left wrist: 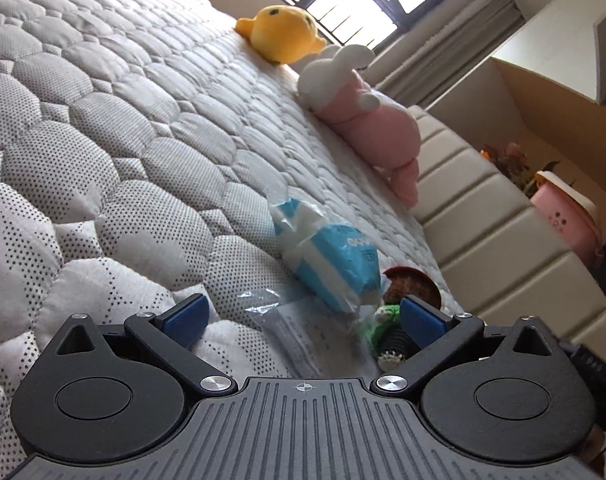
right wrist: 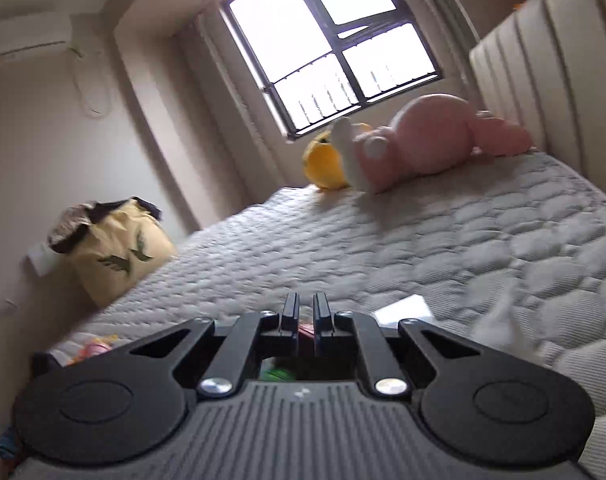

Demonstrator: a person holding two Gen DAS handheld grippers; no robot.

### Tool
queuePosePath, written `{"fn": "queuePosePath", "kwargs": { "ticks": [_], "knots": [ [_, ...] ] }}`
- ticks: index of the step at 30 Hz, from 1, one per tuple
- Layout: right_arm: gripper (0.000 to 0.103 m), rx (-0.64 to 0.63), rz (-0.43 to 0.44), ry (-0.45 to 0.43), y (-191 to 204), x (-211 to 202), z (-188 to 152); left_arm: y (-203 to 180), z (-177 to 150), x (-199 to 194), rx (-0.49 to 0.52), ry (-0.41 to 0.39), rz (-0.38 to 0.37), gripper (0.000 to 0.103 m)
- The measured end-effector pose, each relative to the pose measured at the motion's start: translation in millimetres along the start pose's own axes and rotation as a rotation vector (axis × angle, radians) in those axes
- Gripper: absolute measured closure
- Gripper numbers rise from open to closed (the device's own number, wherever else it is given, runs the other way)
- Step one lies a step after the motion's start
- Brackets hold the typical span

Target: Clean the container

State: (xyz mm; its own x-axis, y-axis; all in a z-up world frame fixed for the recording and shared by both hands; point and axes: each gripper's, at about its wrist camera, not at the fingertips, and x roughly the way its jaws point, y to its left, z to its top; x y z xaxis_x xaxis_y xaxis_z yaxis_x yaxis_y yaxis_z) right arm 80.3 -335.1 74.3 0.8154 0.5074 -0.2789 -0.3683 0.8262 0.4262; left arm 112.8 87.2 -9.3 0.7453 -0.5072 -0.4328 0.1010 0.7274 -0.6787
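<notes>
In the left wrist view my left gripper [left wrist: 303,318] is open low over the quilted mattress [left wrist: 103,160]. A clear plastic bag [left wrist: 291,320] lies between its blue pads. Just past them are a blue-and-white tissue pack [left wrist: 335,256] and a round red container [left wrist: 415,280], with a green crochet piece [left wrist: 387,314] against my right finger. In the right wrist view my right gripper [right wrist: 306,312] has its fingers nearly together, and a small red thing [right wrist: 306,330] shows in the narrow gap. Something green [right wrist: 279,374] sits below it, mostly hidden.
A yellow plush [left wrist: 279,32] and a pink-and-white plush [left wrist: 367,120] lie near the padded headboard [left wrist: 483,220]. A pink pot [left wrist: 567,220] stands beyond it. A yellow bag [right wrist: 119,248] is beside the bed. White paper [right wrist: 403,308] and a blurred tissue [right wrist: 503,320] lie on the mattress [right wrist: 383,248].
</notes>
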Motion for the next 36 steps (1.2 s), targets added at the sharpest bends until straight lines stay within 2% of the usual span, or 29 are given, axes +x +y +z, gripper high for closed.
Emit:
{"fn": "queuePosePath", "kwargs": {
  "ticks": [2,3,5,6,7,8,9,10,12,15,17,20,22,24,25,27,28,30,33,36],
  "knots": [
    [0.094,-0.07,0.064,0.014,25.3,23.6,12.1,-4.8,1.5,3.7,0.016,0.001,0.006,0.0],
    [0.09,-0.148,0.049,0.026,38.7,33.7,15.2,-7.1,2.8,4.6,0.028,0.007,0.012,0.0],
    [0.074,-0.235,-0.011,0.022,46.5,37.2,18.3,-10.3,5.7,0.8,0.06,0.018,0.015,0.0],
    [0.047,-0.262,-0.05,0.014,45.4,34.5,19.0,-11.0,6.6,-3.2,0.08,0.019,0.007,0.0],
    [0.014,-0.277,-0.101,0.0,41.9,30.0,18.4,-11.4,7.4,-7.1,0.098,0.02,-0.005,0.0],
    [0.004,-0.266,-0.179,-0.025,31.8,21.3,14.9,-11.3,8.1,-9.7,0.111,0.022,-0.014,0.0],
    [0.003,-0.238,-0.251,-0.045,19.2,12.5,10.9,-10.5,8.4,-10.6,0.115,0.023,-0.019,0.0],
    [0.007,-0.178,-0.291,-0.037,6.4,4.7,6.0,-8.9,8.5,-9.7,0.105,0.025,-0.022,0.0],
    [0.012,0.005,-0.241,0.022,-15.8,-6.3,-6.1,-5.9,7.3,-0.5,0.056,0.045,-0.039,0.0],
    [0.015,0.266,0.02,0.142,-29.1,-5.5,-39.4,-11.2,-3.5,16.4,0.032,0.096,-0.073,0.0],
    [0.018,0.351,0.078,0.232,-25.2,15.3,-62.7,-20.2,-10.4,20.0,0.09,0.089,-0.034,0.0],
    [0.035,0.479,0.137,0.369,-20.3,66.4,-91.4,-23.8,-13.0,20.6,0.095,0.081,-0.011,0.0],
    [0.041,0.453,0.132,0.404,-5.3,87.9,-99.0,-21.3,-12.7,18.1,0.061,0.078,-0.024,0.0],
    [0.043,0.319,0.097,0.367,15.0,99.1,-93.0,-18.9,-11.9,17.3,0.046,0.083,-0.034,0.0],
    [0.062,0.242,0.077,0.356,23.3,106.1,-89.0,-18.5,-11.7,18.0,0.046,0.087,-0.033,0.0],
    [0.091,0.112,-0.001,0.35,29.6,117.9,-84.4,-19.7,-11.2,20.9,0.052,0.093,-0.026,0.0],
    [0.093,0.099,-0.035,0.351,24.7,121.1,-81.1,-21.7,-11.1,23.1,0.059,0.096,-0.023,0.0],
    [0.093,0.128,-0.05,0.337,8.4,118.3,-70.6,-26.8,-10.4,29.7,0.078,0.108,-0.029,0.0],
    [0.092,0.086,-0.144,0.291,-4.8,108.5,-55.5,-36.5,-10.0,46.1,0.096,0.151,-0.066,0.0],
    [0.081,0.064,-0.18,0.3,-7.8,96.9,-54.7,-48.8,-13.9,62.0,0.118,0.184,-0.098,0.0]
  ]
}}
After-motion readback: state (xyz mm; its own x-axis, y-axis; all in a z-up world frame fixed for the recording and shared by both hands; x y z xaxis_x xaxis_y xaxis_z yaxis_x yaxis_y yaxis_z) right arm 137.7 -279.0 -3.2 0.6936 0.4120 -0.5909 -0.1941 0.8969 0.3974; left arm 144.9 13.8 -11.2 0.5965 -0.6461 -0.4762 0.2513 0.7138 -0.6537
